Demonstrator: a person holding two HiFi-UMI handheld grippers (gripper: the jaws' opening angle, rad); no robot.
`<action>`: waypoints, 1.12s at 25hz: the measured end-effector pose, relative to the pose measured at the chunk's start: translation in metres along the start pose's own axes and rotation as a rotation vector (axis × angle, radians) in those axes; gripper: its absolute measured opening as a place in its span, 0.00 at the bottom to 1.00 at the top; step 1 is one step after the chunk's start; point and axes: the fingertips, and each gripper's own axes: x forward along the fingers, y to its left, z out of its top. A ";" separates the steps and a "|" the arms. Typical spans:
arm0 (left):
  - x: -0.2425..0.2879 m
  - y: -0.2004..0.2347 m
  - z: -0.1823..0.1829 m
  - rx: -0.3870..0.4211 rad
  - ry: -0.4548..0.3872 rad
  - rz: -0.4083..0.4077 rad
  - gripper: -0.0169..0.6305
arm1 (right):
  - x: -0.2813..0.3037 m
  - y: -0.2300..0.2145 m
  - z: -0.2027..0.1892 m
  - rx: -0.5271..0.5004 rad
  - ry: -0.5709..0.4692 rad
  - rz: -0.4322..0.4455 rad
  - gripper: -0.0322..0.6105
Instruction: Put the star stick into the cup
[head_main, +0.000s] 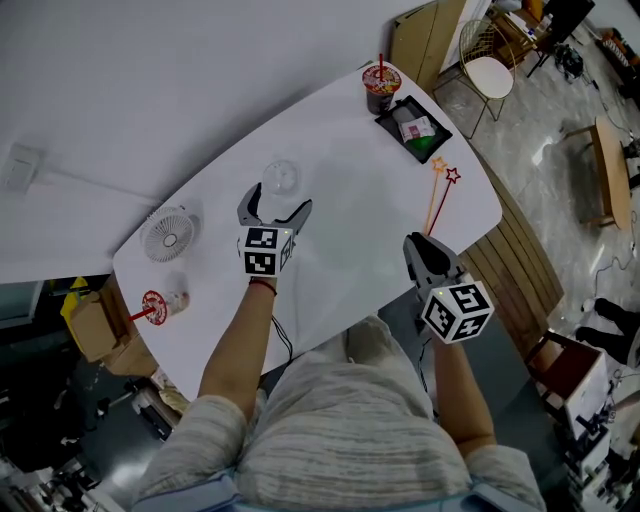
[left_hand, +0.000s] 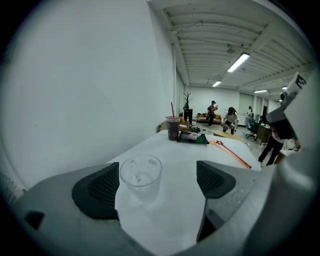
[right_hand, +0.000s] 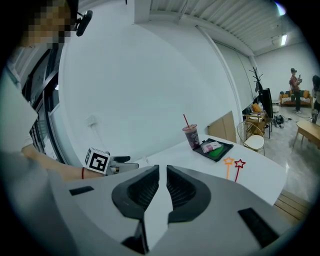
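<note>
The white worktop (head_main: 330, 110) carries everything. The left gripper (head_main: 274, 206) stands wide open around the clear cup (head_main: 281, 178) without pressing it, probably to steady it. The right gripper (head_main: 418, 246), its jaws almost together and empty, hovers near the two star sticks (head_main: 440, 198), which lie flat, well apart from the cup.

Open-plan office hall: long white table (head_main: 340, 170), ceiling strip lights (left_hand: 238, 62), distant people (left_hand: 231, 116) by a sofa (right_hand: 294, 99).
</note>
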 end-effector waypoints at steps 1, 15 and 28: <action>0.003 0.003 -0.004 -0.004 0.011 0.001 0.76 | 0.002 -0.001 -0.002 -0.001 0.006 -0.002 0.07; 0.047 0.025 -0.021 -0.004 0.076 -0.018 0.76 | 0.017 -0.019 -0.001 0.006 0.031 -0.019 0.07; 0.052 0.029 -0.023 0.011 0.090 -0.008 0.75 | 0.030 -0.025 -0.005 -0.020 0.063 -0.023 0.07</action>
